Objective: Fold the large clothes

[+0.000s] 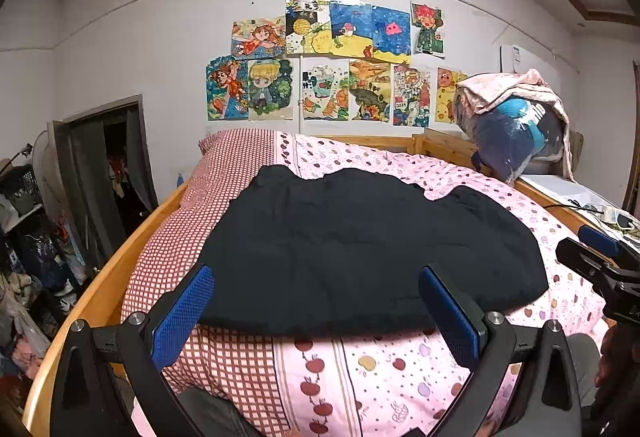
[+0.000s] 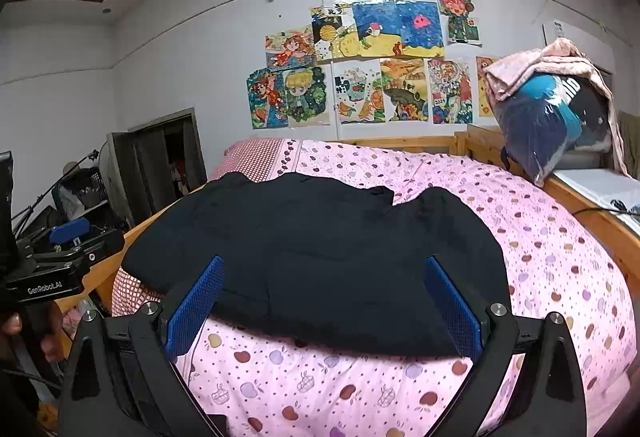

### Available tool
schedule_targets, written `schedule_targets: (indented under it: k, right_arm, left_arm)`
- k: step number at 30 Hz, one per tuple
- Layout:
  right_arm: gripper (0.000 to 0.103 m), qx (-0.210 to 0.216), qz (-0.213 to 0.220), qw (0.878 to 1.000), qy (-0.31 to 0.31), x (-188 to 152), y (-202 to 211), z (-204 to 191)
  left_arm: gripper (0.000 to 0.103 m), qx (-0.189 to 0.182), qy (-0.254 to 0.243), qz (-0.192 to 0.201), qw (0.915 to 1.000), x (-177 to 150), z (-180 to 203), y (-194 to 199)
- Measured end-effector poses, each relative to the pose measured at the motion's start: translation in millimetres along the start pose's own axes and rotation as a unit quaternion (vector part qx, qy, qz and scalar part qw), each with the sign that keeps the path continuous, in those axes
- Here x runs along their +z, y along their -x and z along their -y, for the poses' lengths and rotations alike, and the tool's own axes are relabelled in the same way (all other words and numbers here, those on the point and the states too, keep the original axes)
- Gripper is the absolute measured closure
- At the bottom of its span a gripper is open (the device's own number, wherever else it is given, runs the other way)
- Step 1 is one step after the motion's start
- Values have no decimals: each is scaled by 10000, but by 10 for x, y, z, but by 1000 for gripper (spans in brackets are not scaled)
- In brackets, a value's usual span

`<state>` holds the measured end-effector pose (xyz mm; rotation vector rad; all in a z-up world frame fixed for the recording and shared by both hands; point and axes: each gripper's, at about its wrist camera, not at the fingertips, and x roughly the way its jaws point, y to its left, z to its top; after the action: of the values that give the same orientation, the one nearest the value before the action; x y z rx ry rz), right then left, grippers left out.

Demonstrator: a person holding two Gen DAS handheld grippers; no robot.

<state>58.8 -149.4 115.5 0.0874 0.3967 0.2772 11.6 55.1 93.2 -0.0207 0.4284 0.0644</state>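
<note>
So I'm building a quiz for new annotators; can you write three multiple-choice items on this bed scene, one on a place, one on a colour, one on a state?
1. Where does the large dark cloth garment lie?
A. on the floor
B. on the pink apple-print quilt
C. on the shelf

2. What colour are the textured pads of the jaws?
A. blue
B. red
C. green

3. How do both grippers stand?
A. shut on the garment
B. shut on the quilt
C. open, holding nothing

Answers:
1 B, the garment is spread flat over the quilt.
2 A, both wrist views show blue pads.
3 C, the left gripper and right gripper have wide-apart jaws with nothing between them.
</note>
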Motion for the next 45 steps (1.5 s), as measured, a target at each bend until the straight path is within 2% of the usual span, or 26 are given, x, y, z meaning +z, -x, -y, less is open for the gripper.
schedule_targets:
  k: [9,19,27,37,45]
  right_arm:
    - [5,-85,-135,9998,76,-134,138,-9]
    - [5,-219,-11,9998,-20,-328,385,59]
    - [5,-238,-13,9997,98,-511,423,-10]
    - [5,-305,215,9993,96,-623,546,-2]
    - [5,-325,35,9994,101,-697,469,23]
  left_arm:
    - [0,-67,59,-35,10000,-196,33,150]
    - [0,-122,110,-107,9998,-467,-11,272]
    - [0,-109,58,-103,9999,-660,-39,371]
    - [0,-24,1,-149,9999,-758,-65,401]
    - [0,-42,-44,-229,9997,-777,-50,363]
